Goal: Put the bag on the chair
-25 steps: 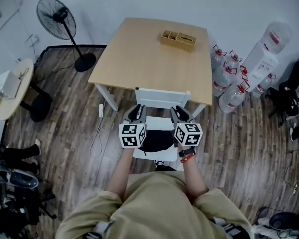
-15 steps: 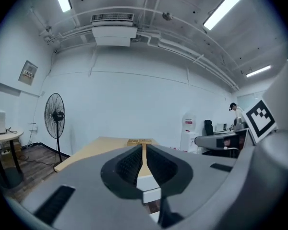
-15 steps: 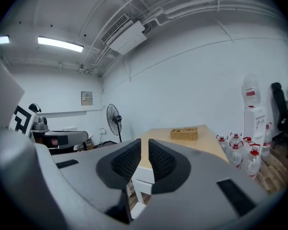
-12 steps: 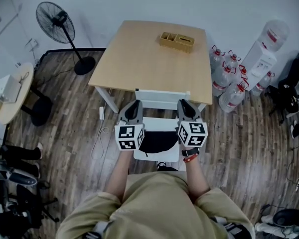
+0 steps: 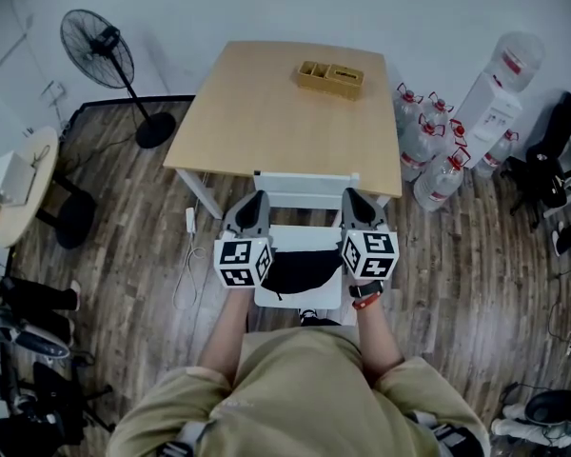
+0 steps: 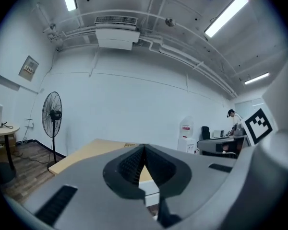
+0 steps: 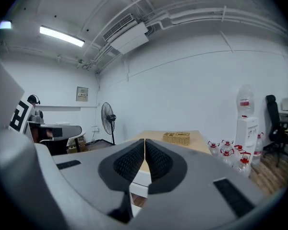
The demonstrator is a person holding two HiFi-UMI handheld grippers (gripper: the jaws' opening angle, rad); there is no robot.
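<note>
The black bag (image 5: 303,270) lies on the seat of the white chair (image 5: 305,187), which is tucked at the near edge of the wooden table (image 5: 276,122). My left gripper (image 5: 254,201) hovers over the seat's left edge, beside the bag and apart from it. My right gripper (image 5: 353,198) hovers over the seat's right edge, also clear of the bag. In the left gripper view the left gripper (image 6: 143,148) has its jaws closing to a meeting line with nothing between them. The right gripper (image 7: 144,142) shows the same in its own view, pads together and empty.
A wicker basket (image 5: 330,77) sits at the table's far side. A standing fan (image 5: 100,44) is at the back left, and a small round table (image 5: 19,187) at the left. Water bottles (image 5: 428,155) and a dispenser (image 5: 495,103) stand right. A cable (image 5: 185,267) lies on the floor.
Both grippers have drawn slightly outward, away from the bag, and their jaws have come together. The bag stays on the chair seat.
</note>
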